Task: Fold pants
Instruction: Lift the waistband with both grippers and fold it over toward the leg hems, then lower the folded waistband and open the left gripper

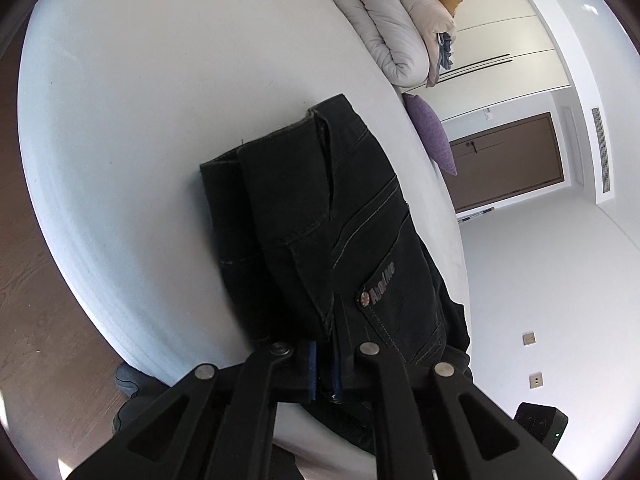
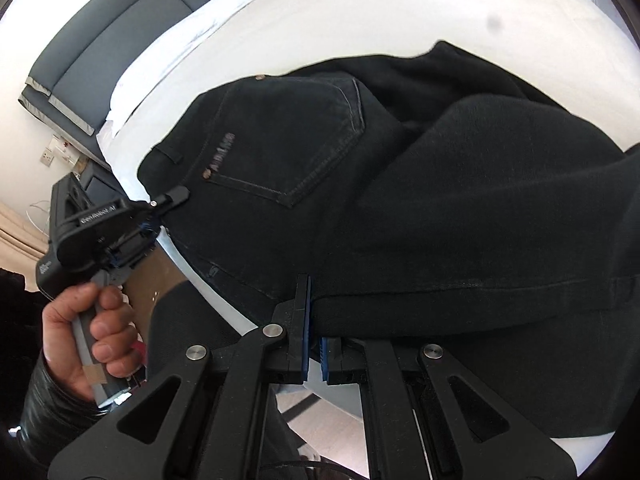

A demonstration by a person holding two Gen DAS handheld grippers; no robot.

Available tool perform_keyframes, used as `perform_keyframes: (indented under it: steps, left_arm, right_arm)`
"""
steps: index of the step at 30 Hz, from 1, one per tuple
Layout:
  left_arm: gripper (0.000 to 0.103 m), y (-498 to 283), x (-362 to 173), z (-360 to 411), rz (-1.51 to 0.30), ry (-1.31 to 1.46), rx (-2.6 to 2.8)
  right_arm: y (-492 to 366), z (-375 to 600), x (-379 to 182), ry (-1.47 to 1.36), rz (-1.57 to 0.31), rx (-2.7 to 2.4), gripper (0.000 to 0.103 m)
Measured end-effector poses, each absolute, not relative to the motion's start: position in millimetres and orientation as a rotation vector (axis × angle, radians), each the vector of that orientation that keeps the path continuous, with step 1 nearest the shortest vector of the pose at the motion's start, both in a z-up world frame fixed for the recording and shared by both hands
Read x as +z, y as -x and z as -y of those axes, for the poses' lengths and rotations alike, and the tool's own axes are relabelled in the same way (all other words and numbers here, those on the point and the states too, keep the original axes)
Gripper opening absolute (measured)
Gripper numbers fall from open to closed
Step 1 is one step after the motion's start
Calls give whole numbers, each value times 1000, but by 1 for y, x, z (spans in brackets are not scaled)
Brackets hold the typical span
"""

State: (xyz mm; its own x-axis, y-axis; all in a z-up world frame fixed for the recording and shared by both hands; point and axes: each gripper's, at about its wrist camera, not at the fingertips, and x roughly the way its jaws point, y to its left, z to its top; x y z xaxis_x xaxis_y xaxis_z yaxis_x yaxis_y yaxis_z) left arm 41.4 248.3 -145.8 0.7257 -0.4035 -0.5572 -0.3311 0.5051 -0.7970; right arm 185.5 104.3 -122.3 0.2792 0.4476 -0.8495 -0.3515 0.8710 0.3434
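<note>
White bed (image 1: 140, 120) bears black pants (image 1: 320, 220), both hand-held grippers (image 1: 325, 372) (image 2: 314, 354) clamped on them, rolled duvet (image 1: 396, 28) beyond.

The left gripper (image 1: 325, 368) has its blue-padded jaws drawn nearly together and tilts downward. The right gripper (image 2: 314, 354) points more steeply down with its jaws closed to a thin gap. A bare left hand (image 2: 86, 336), in a dark sleeve, wraps the left gripper's grey handle.
</note>
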Motion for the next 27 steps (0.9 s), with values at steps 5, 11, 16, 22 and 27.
perform_keyframes:
  steps: [5,11,16,22,27]
  left_arm:
    - [8,-34,-140,-245,-812,1022,-42]
    - [9,-35,-147,-254,-812,1057,-64]
    - [39,-23,-125,-264,-802,1023,14]
    - [58,-26,-62,-222,-781,599,137]
    - [58,-74,-68,-140,-839,338,-22]
  right_arm:
    - [-180,-104,-128,-60,-1154,536,2]
    - [-185,-105,-142,-54,-1189,533,3]
    - [-188,-104,-150,-80,-1183,522,3]
    - [-190,-103,-152,-94,-1170,518,3]
    - [-189,-92,-155,-197,-1174,520,3]
